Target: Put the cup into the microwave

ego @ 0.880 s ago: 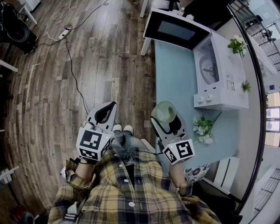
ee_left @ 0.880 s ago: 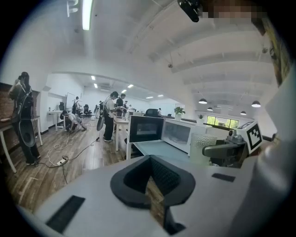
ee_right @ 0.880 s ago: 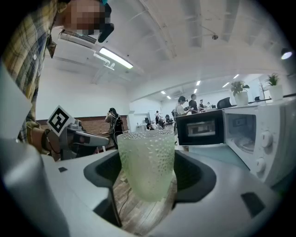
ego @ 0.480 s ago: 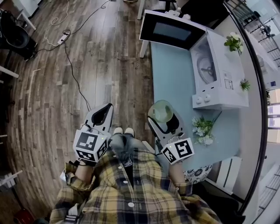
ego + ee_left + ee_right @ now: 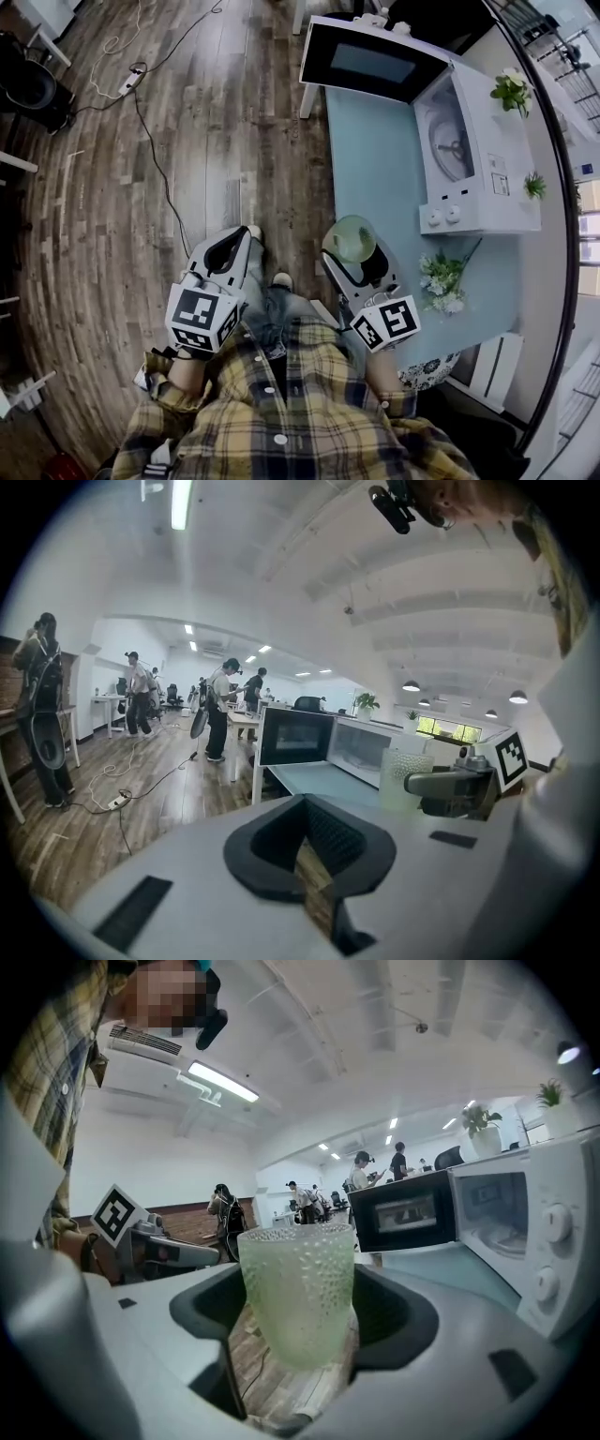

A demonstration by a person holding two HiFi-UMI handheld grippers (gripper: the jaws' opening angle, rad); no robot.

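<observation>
My right gripper is shut on a pale green, dimpled glass cup, which stands upright between its jaws above the near edge of the light blue table. In the right gripper view the cup fills the middle, with wood floor showing beneath it. The white microwave stands at the table's far right end, its dark-windowed door swung wide open and the turntable showing inside. My left gripper hangs over the floor to the left of the table, shut with nothing in it.
A bunch of white flowers lies on the table right of the cup, near the microwave's front. Small plants top the microwave. A power strip and cable trail over the wood floor. Several people stand far off.
The person's shoe has stepped forward beside the left gripper. Both grippers keep nearly the same place in the view, and the cup stays in the right one.
</observation>
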